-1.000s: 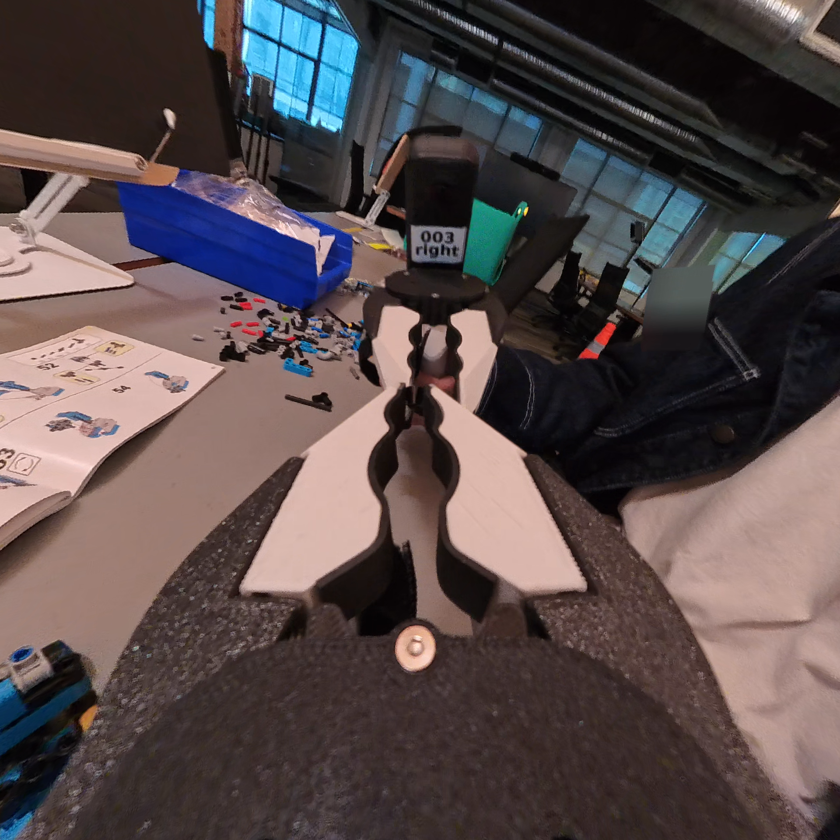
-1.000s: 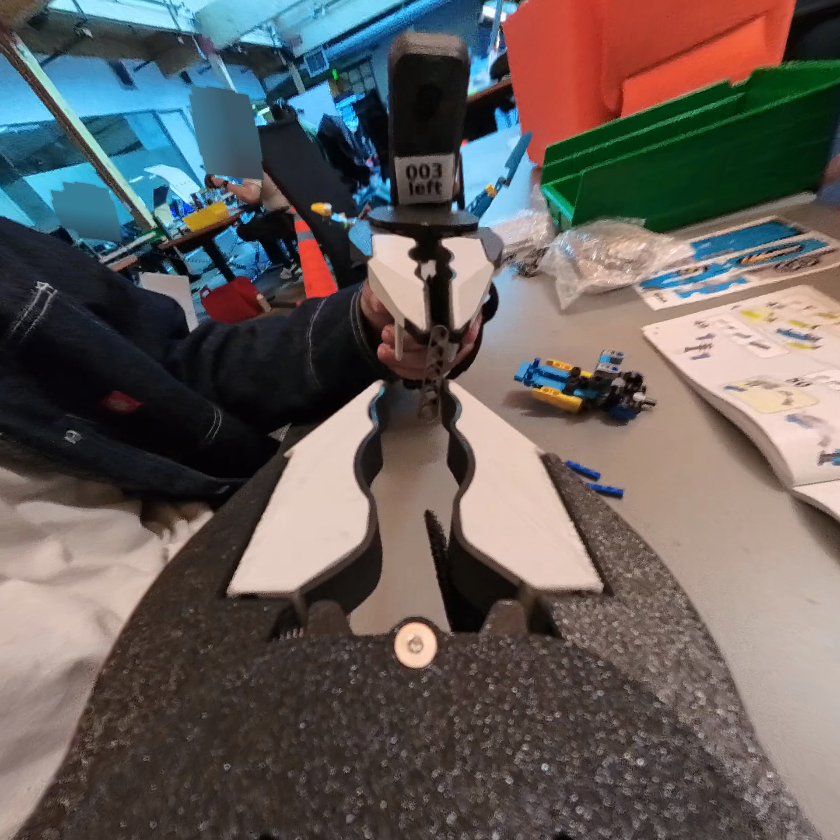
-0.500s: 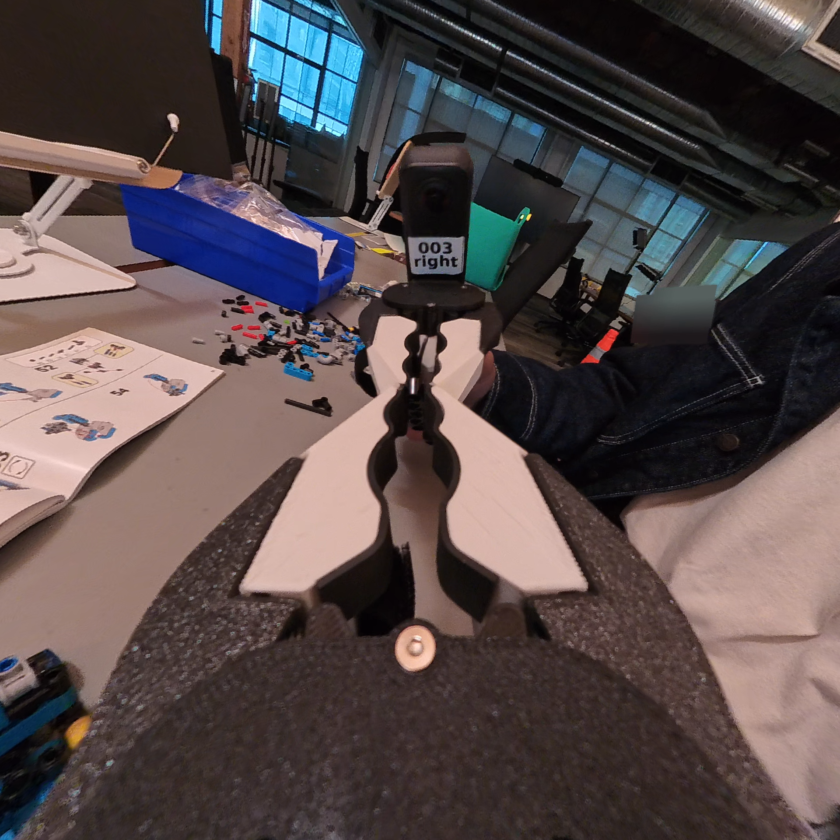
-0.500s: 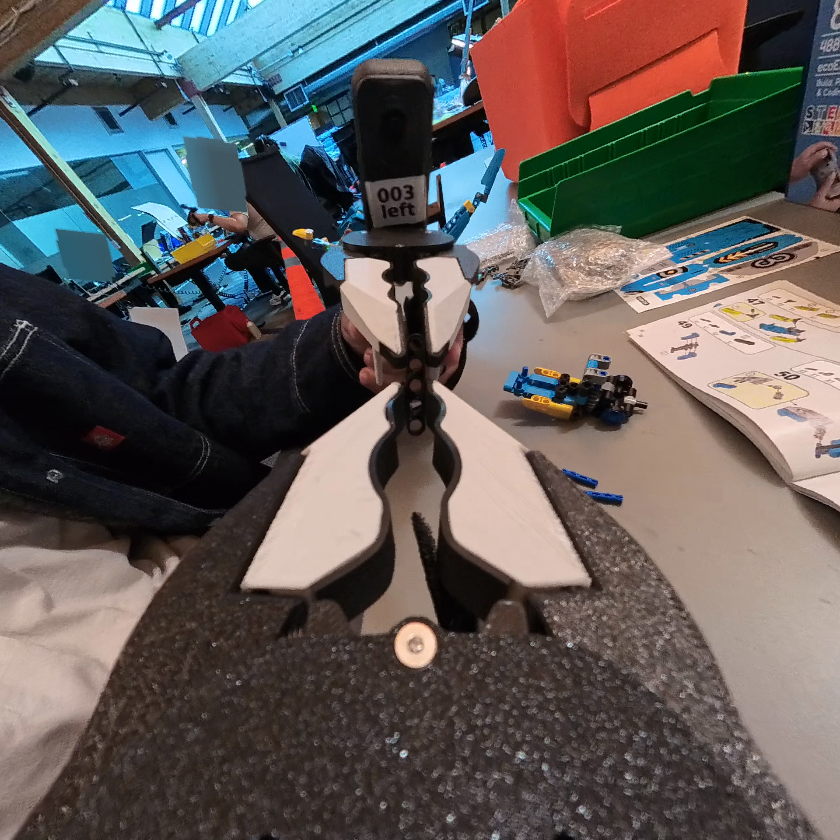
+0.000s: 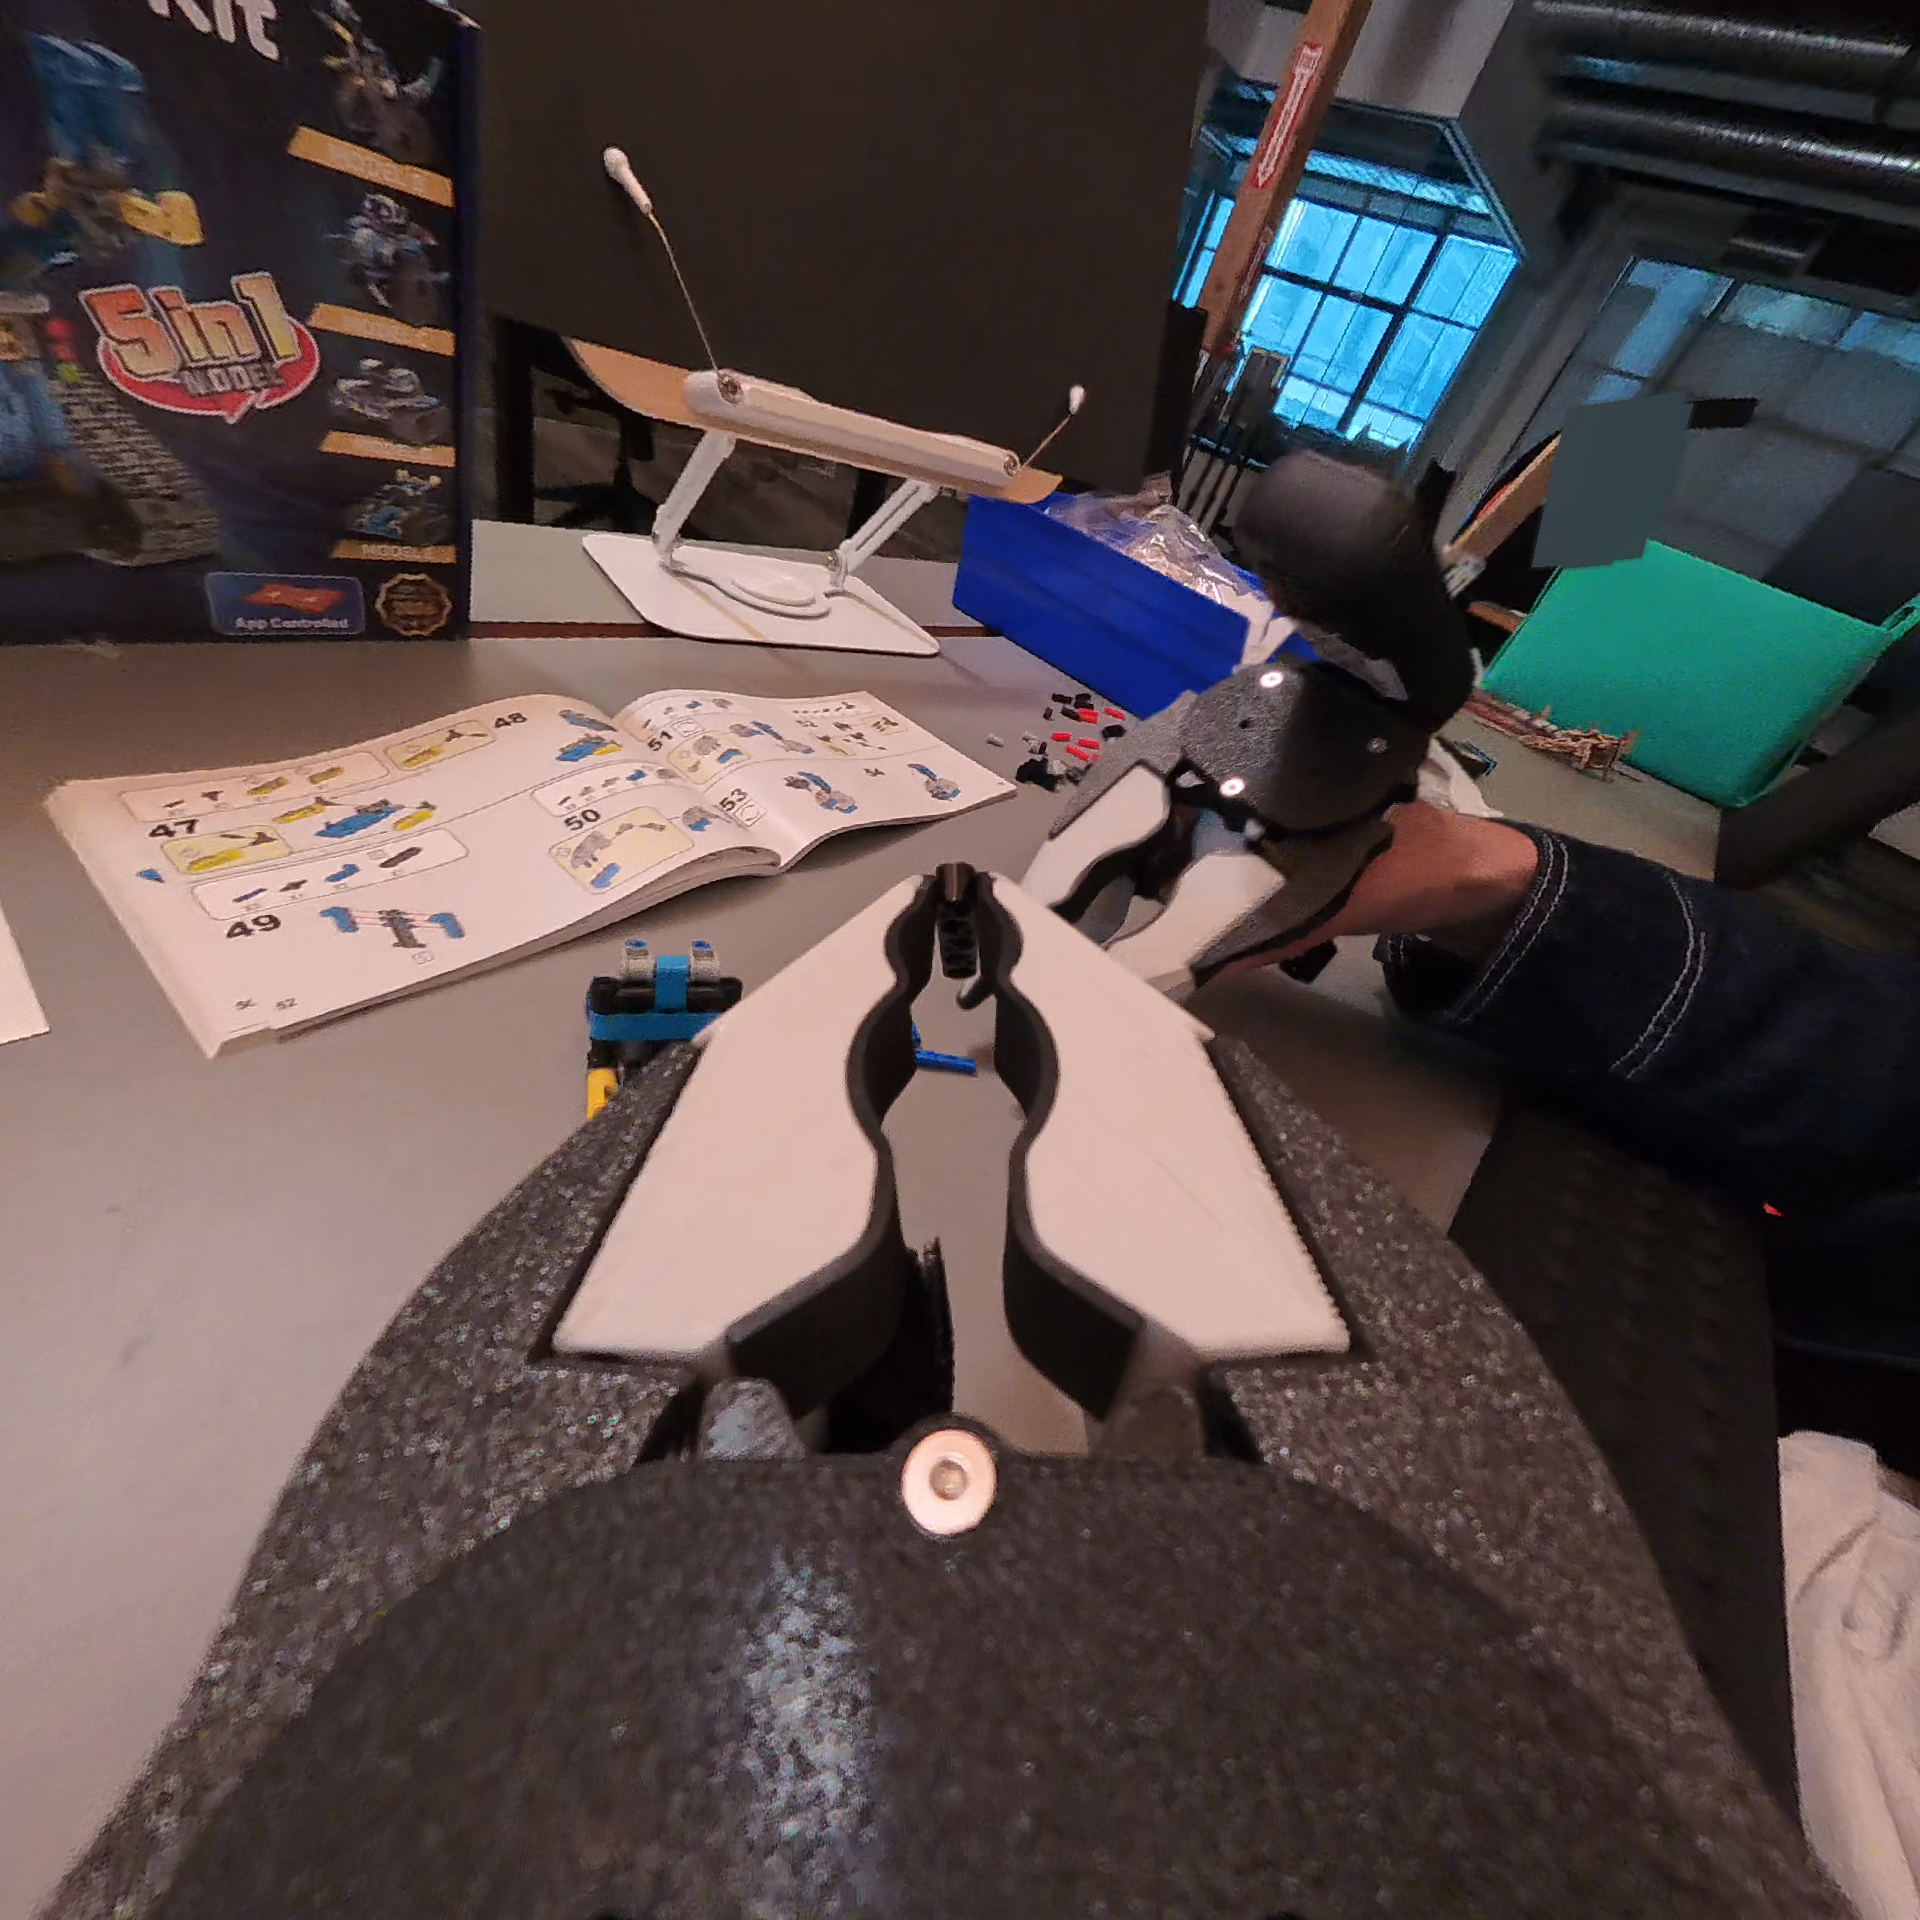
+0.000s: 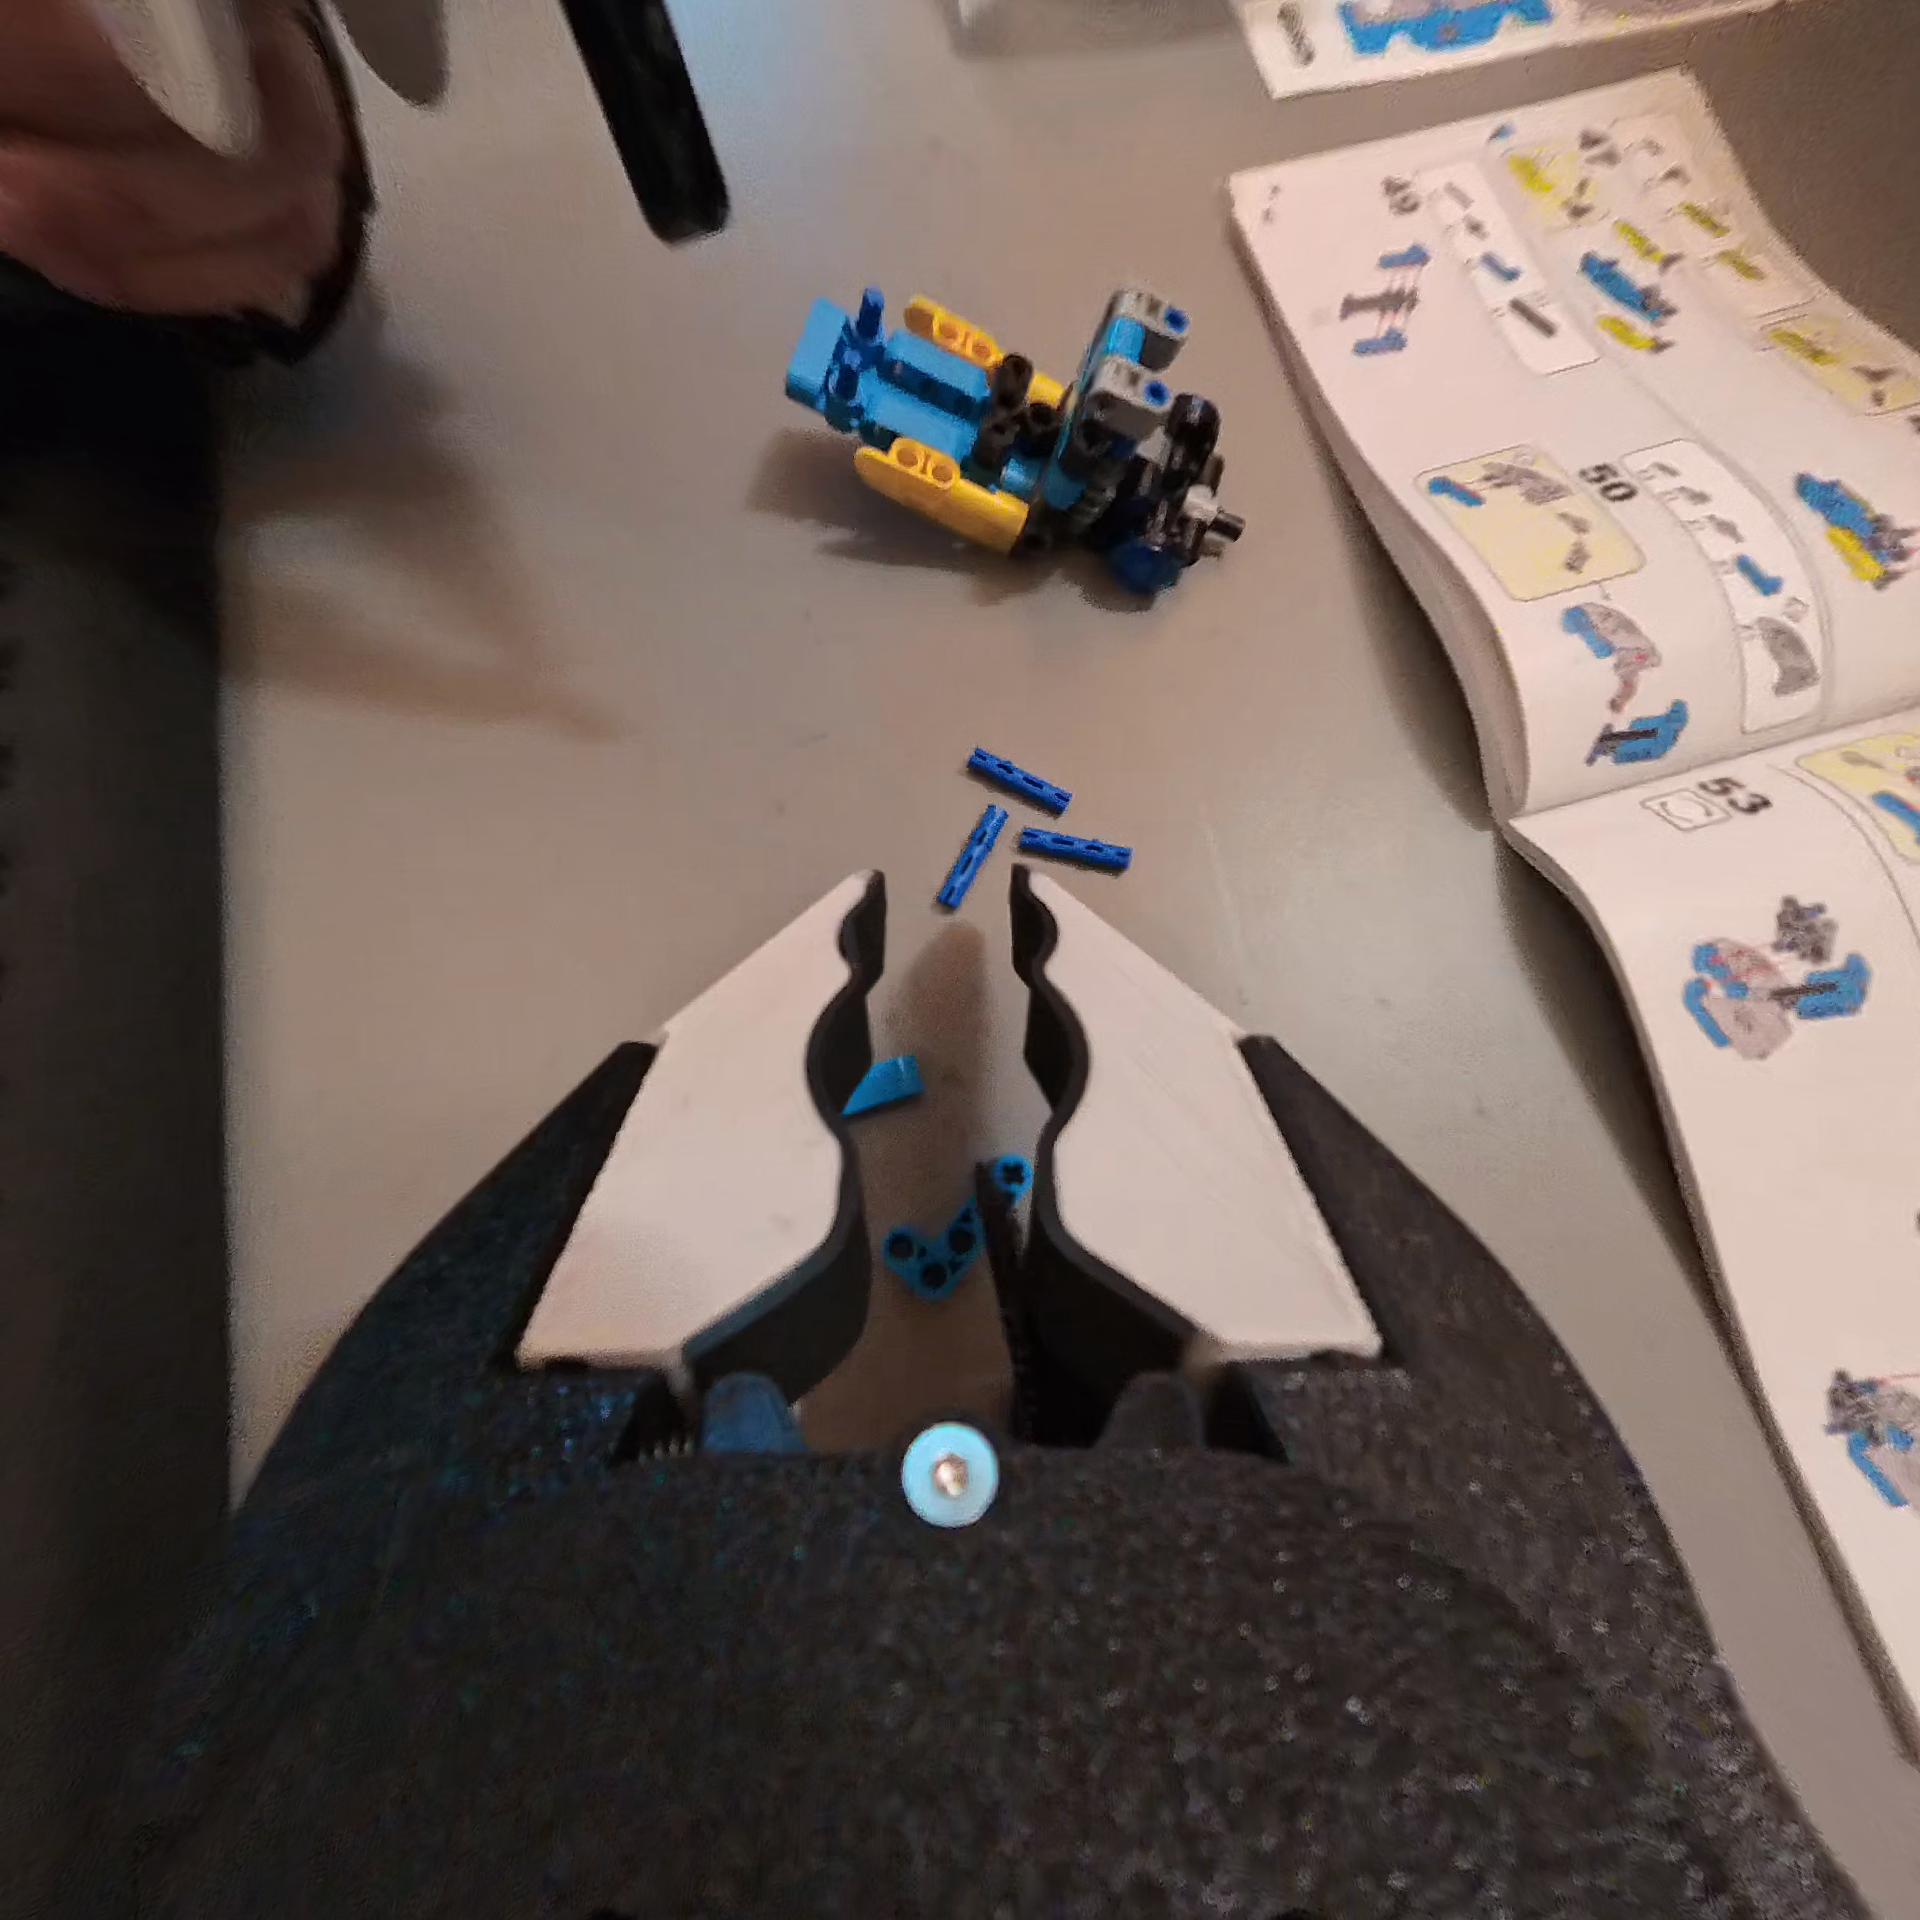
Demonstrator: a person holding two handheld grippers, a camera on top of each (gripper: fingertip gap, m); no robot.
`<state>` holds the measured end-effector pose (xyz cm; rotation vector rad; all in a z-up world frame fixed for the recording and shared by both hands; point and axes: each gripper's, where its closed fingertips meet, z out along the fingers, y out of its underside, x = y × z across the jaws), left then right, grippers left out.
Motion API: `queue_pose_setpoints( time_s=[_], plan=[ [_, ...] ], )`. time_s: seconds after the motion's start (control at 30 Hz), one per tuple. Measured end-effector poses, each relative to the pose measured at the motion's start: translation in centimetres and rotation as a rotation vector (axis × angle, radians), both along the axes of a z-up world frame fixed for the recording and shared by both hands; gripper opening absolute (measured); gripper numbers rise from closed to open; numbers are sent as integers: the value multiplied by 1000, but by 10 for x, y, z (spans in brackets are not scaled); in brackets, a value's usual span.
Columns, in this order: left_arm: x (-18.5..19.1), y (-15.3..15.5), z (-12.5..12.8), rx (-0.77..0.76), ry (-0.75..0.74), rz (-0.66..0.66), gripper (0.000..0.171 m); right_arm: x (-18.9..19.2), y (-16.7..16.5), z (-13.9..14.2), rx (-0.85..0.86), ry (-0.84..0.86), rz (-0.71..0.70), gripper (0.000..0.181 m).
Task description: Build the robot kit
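Note:
My left gripper (image 5: 956, 902) is shut on a small black beam with holes (image 5: 954, 935) and holds it above the grey table. My right gripper (image 6: 952, 891) is open and empty, tilted down at the table just short of three loose blue pins (image 6: 1016, 781). Small blue parts (image 6: 932, 1252) lie on the table under its fingers. A blue, yellow and black brick model (image 6: 997, 436) lies beyond the pins; it also shows in the left wrist view (image 5: 660, 1003). The right gripper also shows at the right of the left wrist view (image 5: 1117, 925), held by a hand.
An open instruction booklet (image 5: 499, 821) lies left of the model; it also shows in the right wrist view (image 6: 1621, 520). A kit box (image 5: 229, 312), a white stand (image 5: 790, 499), a blue bin (image 5: 1091, 613) and a scatter of small parts (image 5: 1065, 732) are farther back. Across from one pair of fingers to the other is roughly 12 cm.
The grippers faced each other tip to tip at the black beam. The right gripper has come away, opened and tipped down over the blue pins. The left has swung left, still holding the beam.

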<state>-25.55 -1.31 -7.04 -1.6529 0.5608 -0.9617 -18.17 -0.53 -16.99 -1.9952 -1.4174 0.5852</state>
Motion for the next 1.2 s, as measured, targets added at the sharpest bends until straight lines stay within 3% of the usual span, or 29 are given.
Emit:
queue_pose_setpoints(
  time_s=[0.2,0.47,0.53,0.67,0.77,0.83,0.9,1.03,1.2],
  plan=[
    [-2,4,-6,-32,-8,1,8,-2,4,-9,8,-118,-10,15],
    [6,1,-13,-3,67,-13,8,-10,6,-15,-92,-142,-25,14],
    [6,1,-12,-2,64,-14,7,-7,8,-19,-74,-180,-27,5],
    [6,2,-16,-11,80,-9,7,-7,8,-20,-57,-186,-13,4],
    [7,7,-27,-35,143,20,7,-16,7,-2,-60,-4,-8,3],
    [9,8,-32,-48,169,19,7,-24,7,35,-79,229,-38,3],
    [14,5,-30,-33,167,-1,7,-34,-12,70,-121,459,38,3],
    [21,0,-28,-6,173,-27,7,-43,-23,60,-64,406,65,3],
    [16,4,-27,9,188,12,7,-49,-22,69,-15,442,53,3]
  ],
)
